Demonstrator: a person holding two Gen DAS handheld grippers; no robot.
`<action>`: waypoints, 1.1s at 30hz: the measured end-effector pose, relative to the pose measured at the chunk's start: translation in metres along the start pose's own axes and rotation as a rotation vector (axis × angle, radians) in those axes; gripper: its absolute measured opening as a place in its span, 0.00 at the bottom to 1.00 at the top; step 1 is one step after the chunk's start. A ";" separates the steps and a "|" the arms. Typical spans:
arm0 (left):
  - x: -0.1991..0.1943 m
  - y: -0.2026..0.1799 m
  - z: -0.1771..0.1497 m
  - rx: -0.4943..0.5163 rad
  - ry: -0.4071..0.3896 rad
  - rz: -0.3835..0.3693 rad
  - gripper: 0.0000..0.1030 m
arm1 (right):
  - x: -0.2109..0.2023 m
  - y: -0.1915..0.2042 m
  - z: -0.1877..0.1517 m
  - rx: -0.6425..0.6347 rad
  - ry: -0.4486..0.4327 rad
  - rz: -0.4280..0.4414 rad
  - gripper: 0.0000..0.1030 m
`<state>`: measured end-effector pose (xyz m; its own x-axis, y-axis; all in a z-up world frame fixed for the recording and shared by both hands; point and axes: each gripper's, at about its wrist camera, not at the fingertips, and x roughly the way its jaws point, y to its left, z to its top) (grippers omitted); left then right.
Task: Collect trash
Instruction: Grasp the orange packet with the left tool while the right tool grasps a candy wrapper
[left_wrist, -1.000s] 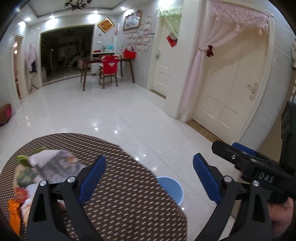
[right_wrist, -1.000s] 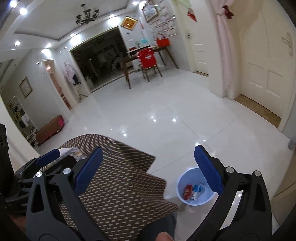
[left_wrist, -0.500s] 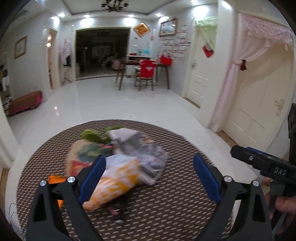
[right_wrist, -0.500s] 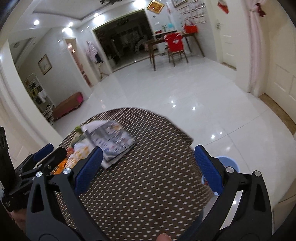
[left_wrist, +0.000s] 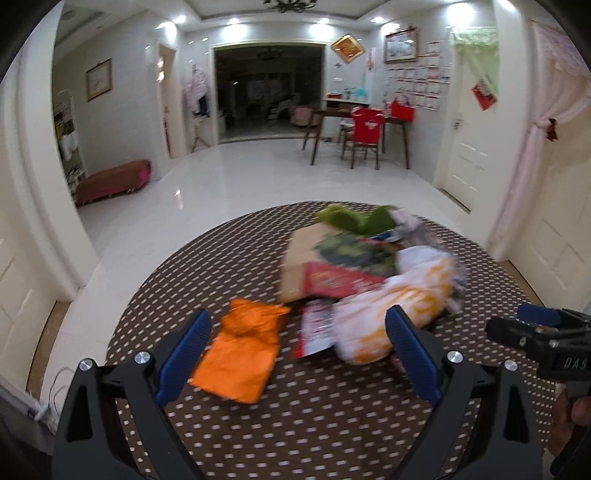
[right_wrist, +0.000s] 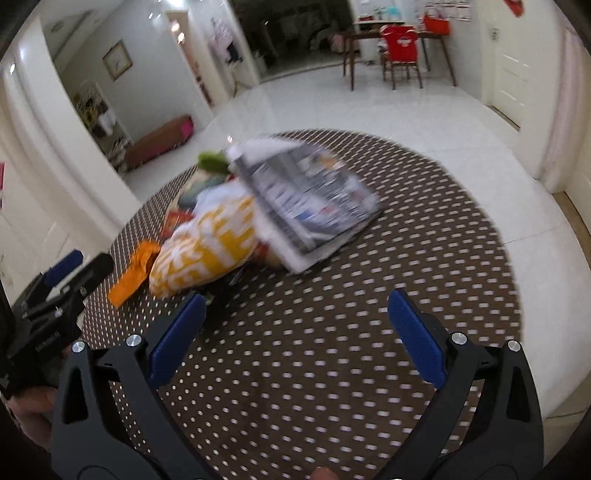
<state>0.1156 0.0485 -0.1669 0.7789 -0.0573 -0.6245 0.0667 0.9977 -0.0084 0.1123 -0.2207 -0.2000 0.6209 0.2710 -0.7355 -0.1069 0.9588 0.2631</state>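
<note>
A heap of trash lies on a round brown dotted table (left_wrist: 332, 413) (right_wrist: 332, 350). In the heap are an orange wrapper (left_wrist: 243, 350) (right_wrist: 131, 275), a white-and-yellow bag (left_wrist: 399, 314) (right_wrist: 207, 247), a red packet (left_wrist: 336, 280), a brown card with green print (left_wrist: 332, 247), something green (left_wrist: 351, 218) (right_wrist: 210, 160) and a newspaper (right_wrist: 306, 199). My left gripper (left_wrist: 297, 350) is open just in front of the orange wrapper and the yellow bag, holding nothing. My right gripper (right_wrist: 295, 332) is open over bare table, near the yellow bag's near end, also empty.
Glossy white floor surrounds the table. A low red bench (left_wrist: 114, 181) stands by the left wall. A dark dining table with a red-covered chair (left_wrist: 364, 136) stands far back. White doors and a pink curtain (left_wrist: 524, 155) line the right side.
Both views have swung left from the blue bin on the floor onto the table; the trash heap now sits centred and closer. The bin is out of view. Both grippers stay open.
</note>
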 end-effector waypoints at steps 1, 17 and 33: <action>0.003 0.009 -0.001 -0.012 0.008 0.005 0.90 | 0.005 0.005 -0.001 -0.011 0.009 0.000 0.94; 0.092 0.053 -0.004 0.039 0.212 0.010 0.86 | 0.050 0.046 0.001 -0.084 0.084 0.041 0.88; 0.072 0.062 -0.023 -0.029 0.205 -0.032 0.52 | 0.068 0.055 -0.001 -0.155 0.094 0.086 0.29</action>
<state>0.1618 0.1066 -0.2301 0.6329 -0.0840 -0.7697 0.0694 0.9963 -0.0516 0.1475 -0.1490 -0.2360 0.5299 0.3521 -0.7715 -0.2792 0.9314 0.2333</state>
